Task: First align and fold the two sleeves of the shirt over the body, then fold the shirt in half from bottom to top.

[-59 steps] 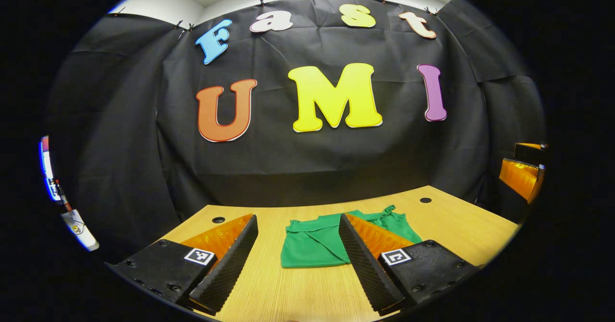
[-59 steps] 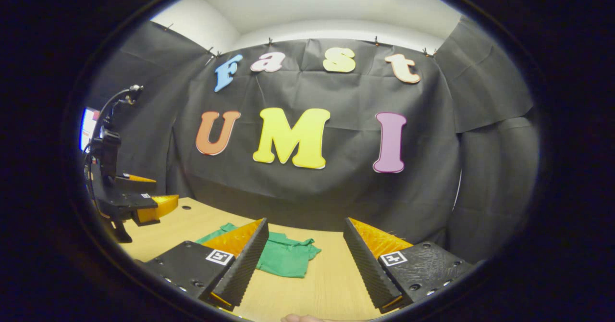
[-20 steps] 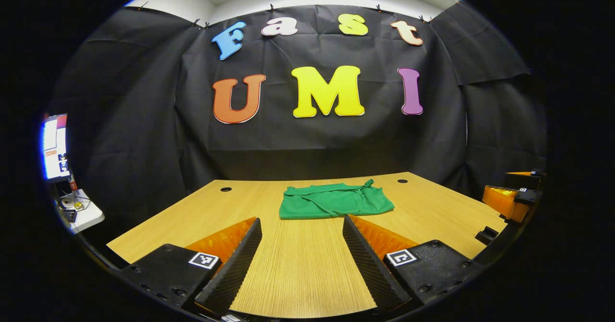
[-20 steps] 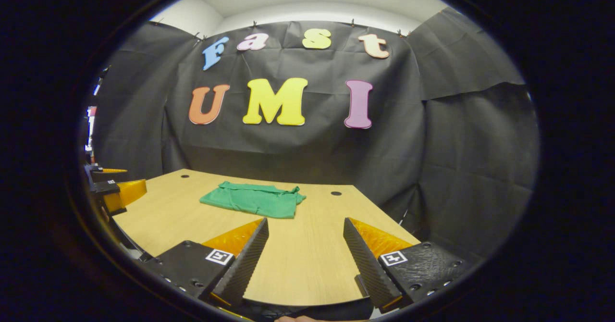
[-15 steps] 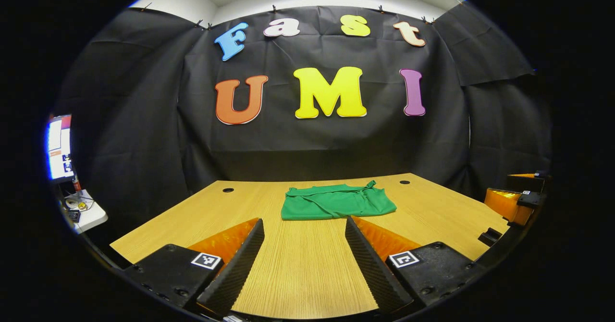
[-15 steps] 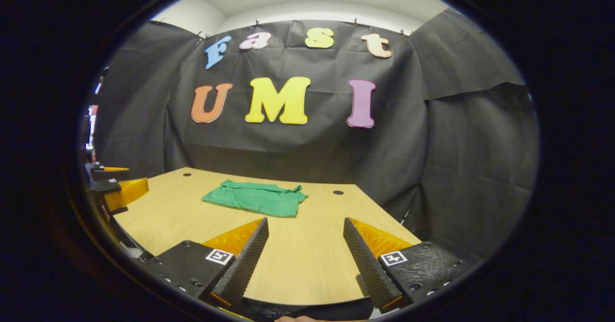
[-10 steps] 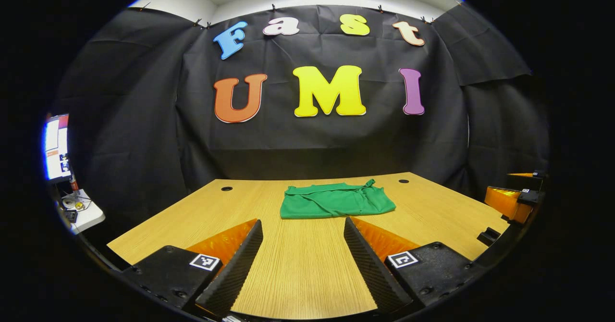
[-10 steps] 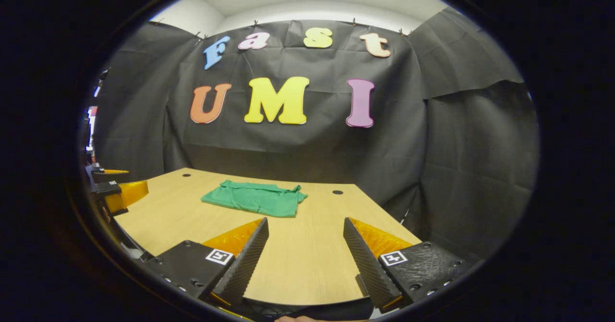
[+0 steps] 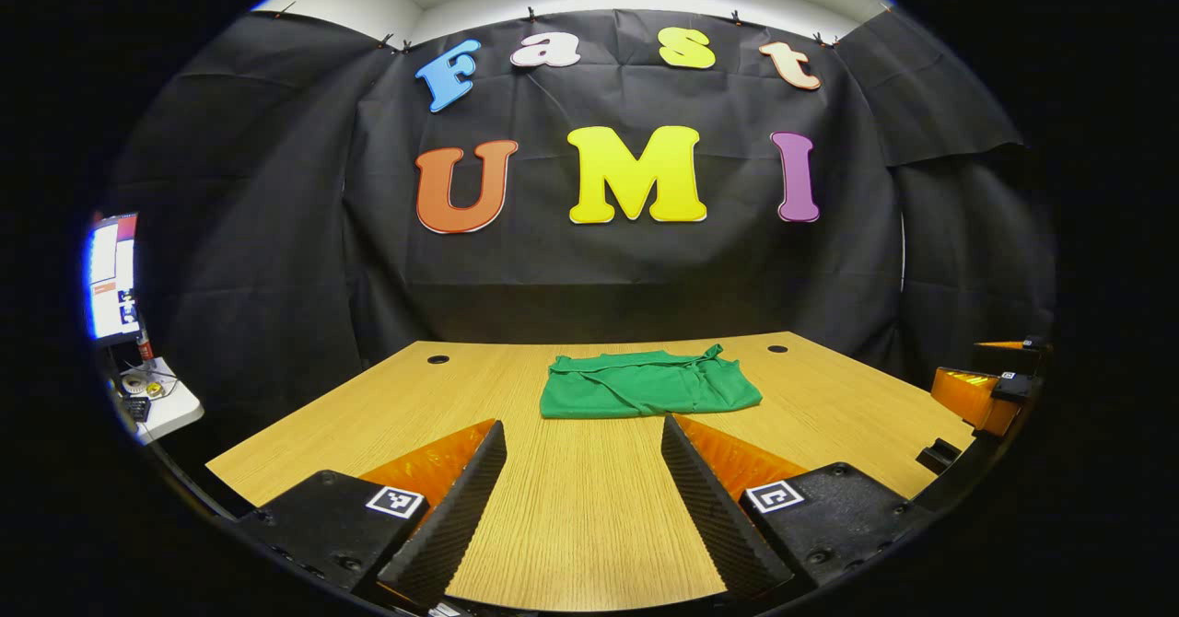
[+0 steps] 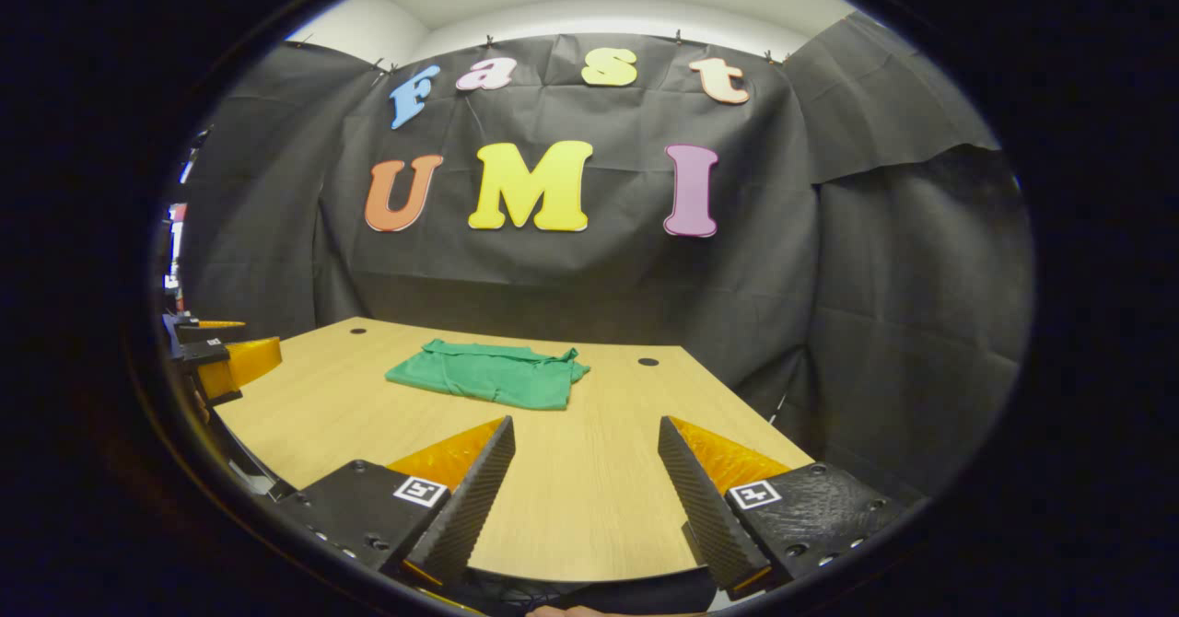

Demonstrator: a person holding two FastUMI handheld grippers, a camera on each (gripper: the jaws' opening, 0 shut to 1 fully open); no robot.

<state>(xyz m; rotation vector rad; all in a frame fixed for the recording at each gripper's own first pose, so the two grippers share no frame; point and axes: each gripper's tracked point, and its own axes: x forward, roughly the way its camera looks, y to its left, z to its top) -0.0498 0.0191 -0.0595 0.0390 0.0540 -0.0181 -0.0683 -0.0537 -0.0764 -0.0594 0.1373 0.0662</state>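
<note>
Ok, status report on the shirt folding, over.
Left gripper open, right gripper open, both clear of cloth. Green shirt folded compact on the table. Nothing in the way.

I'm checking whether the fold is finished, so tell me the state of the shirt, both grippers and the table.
Green shirt: folded into a compact rectangle, lying flat, untouched.
Left gripper: open, holding nothing, short of the shirt.
Right gripper: open, holding nothing, short of the shirt.
Wooden table: bears the shirt.
</note>
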